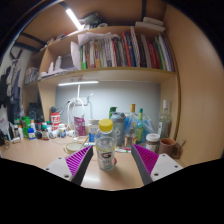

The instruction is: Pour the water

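Note:
A clear plastic water bottle [105,145] with a white cap and a pale label stands upright on the wooden desk [105,178]. It sits between the tips of my gripper [110,160], closer to the left finger, with a gap at each side. The fingers [80,160] carry purple pads and stand wide apart, open. Nothing is held.
Several bottles and jars [125,128] crowd the back of the desk, and a cup-like container [153,141] stands at the right. A clear glass vessel [80,112] rises behind the bottle. Above, a shelf of books [125,50] spans the wall.

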The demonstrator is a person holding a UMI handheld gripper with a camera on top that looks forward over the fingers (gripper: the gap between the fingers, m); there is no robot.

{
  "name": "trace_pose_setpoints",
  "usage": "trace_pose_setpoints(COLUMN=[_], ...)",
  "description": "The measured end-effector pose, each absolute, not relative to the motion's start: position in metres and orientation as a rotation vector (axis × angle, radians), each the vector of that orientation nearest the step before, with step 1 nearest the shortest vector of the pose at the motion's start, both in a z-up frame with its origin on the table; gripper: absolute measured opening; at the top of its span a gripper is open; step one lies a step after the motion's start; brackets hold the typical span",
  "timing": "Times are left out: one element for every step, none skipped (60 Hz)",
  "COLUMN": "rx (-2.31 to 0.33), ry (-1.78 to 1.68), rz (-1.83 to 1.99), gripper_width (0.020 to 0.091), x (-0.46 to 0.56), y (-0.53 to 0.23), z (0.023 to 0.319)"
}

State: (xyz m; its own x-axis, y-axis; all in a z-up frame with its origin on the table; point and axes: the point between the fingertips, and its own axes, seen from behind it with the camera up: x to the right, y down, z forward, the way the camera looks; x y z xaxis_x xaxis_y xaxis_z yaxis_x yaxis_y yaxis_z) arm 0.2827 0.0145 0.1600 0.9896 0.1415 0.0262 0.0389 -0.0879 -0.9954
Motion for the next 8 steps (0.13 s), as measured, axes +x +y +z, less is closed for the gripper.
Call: trace_pose_setpoints(rx=[-1.660, -1.663, -1.666, -1.666, -1.661, -1.657, -1.653, -1.649], ry=[-0.132, -0.126, -0.121, -0.119, -0.116, -0.117, -0.118, -0.119], rz=[0.093, 0.097, 0.100, 0.101, 0.101, 0.101, 0.100, 0.098], gripper_width=[0.0848, 0.0850, 0.0850, 0.0849, 0.0851, 0.0849, 0.0851, 0.0850], x=[0.284, 0.285, 0.287, 0.289, 0.289, 0.290, 0.291, 0.292], y=[0.009, 0.003, -0.003, -0.009, -0.014, -0.019, -0.024, -0.029], z=[0.160, 0.159, 0.159, 0.158, 0.157, 0.158, 0.158, 0.159])
